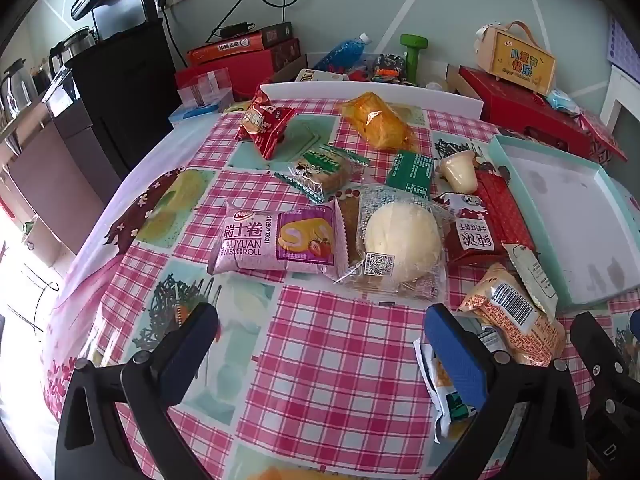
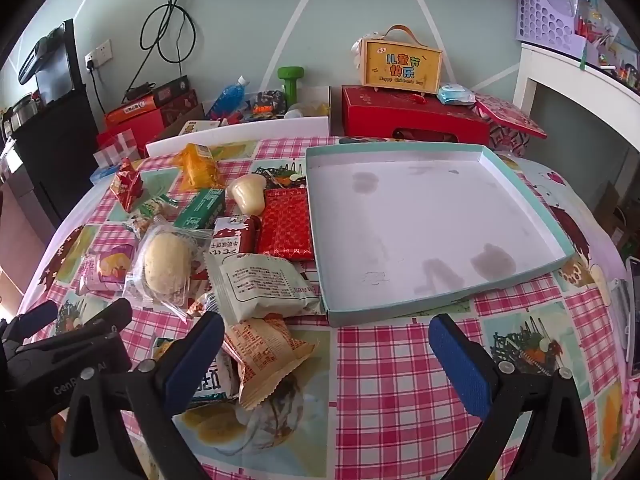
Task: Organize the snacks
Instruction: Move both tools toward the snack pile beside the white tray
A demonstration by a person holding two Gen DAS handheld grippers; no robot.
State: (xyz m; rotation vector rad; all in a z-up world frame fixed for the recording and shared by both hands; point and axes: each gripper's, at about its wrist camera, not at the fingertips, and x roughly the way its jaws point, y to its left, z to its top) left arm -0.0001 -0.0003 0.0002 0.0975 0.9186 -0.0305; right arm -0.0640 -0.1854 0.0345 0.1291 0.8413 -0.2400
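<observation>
Hovering with jaws spread wide, two grippers, left gripper and right gripper, face one box lid.

A lived-in home room: a tabletop under a pink-checked plastic cloth, steel kettles on a side counter, red gift boxes stacked against a pale green wall, and a green dumbbell.

Snack-strewn checked table, tray
</observation>
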